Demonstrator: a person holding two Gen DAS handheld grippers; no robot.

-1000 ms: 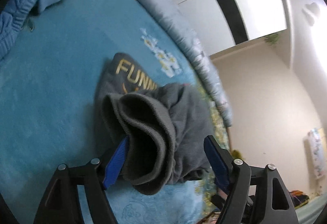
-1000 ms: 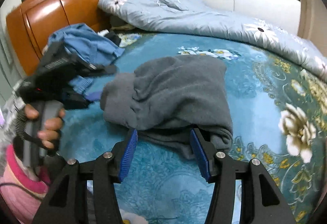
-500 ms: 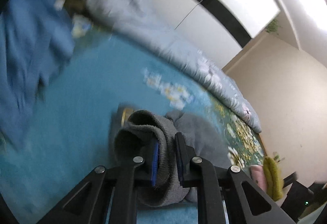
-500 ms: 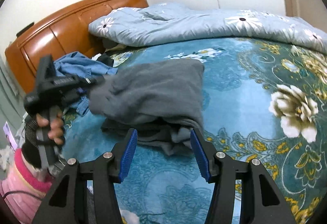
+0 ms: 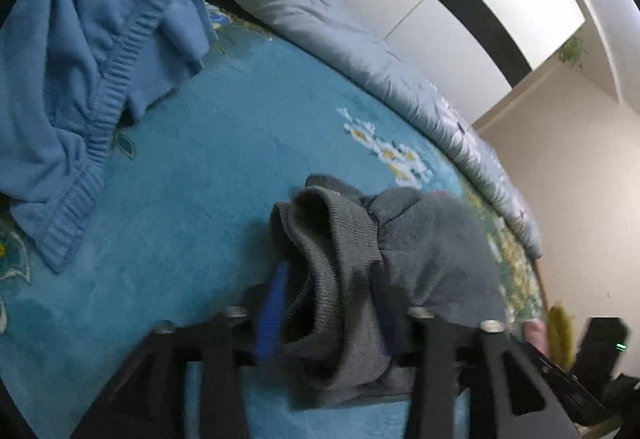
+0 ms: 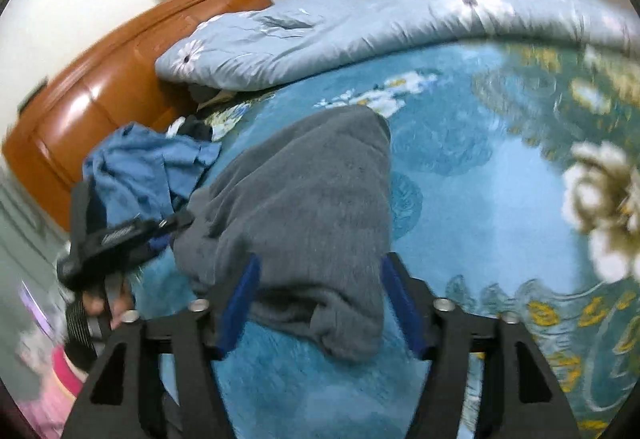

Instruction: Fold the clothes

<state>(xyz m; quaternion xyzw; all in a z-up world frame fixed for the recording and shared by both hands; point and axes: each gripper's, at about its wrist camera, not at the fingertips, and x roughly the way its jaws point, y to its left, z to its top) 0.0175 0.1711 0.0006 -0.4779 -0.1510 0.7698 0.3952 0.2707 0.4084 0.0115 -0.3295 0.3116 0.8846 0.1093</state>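
Observation:
A grey sweatshirt (image 5: 432, 247) lies folded in a heap on the blue flowered bedspread (image 5: 192, 175). Its ribbed hem (image 5: 340, 259) stands bunched between the fingers of my left gripper (image 5: 332, 311), whose jaws are opening, with the blue pads clear of the cloth. In the right wrist view the same grey sweatshirt (image 6: 304, 207) reaches between the fingers of my right gripper (image 6: 320, 299). Those jaws are opening too, around the cloth's near end. My left gripper (image 6: 168, 231) shows there at the garment's left edge, held by a hand (image 6: 96, 305).
A crumpled blue garment (image 5: 80, 79) lies at the left, seen also as the blue garment (image 6: 148, 167) near the wooden headboard (image 6: 100, 87). A pale blue duvet (image 6: 320, 35) runs along the bed's far side. Bare bedspread (image 6: 480, 199) lies to the right.
Half a second ago my left gripper was shut on the ribbed hem; now its jaws stand apart around it. The right jaws have widened and that gripper has rolled and come closer over the cloth.

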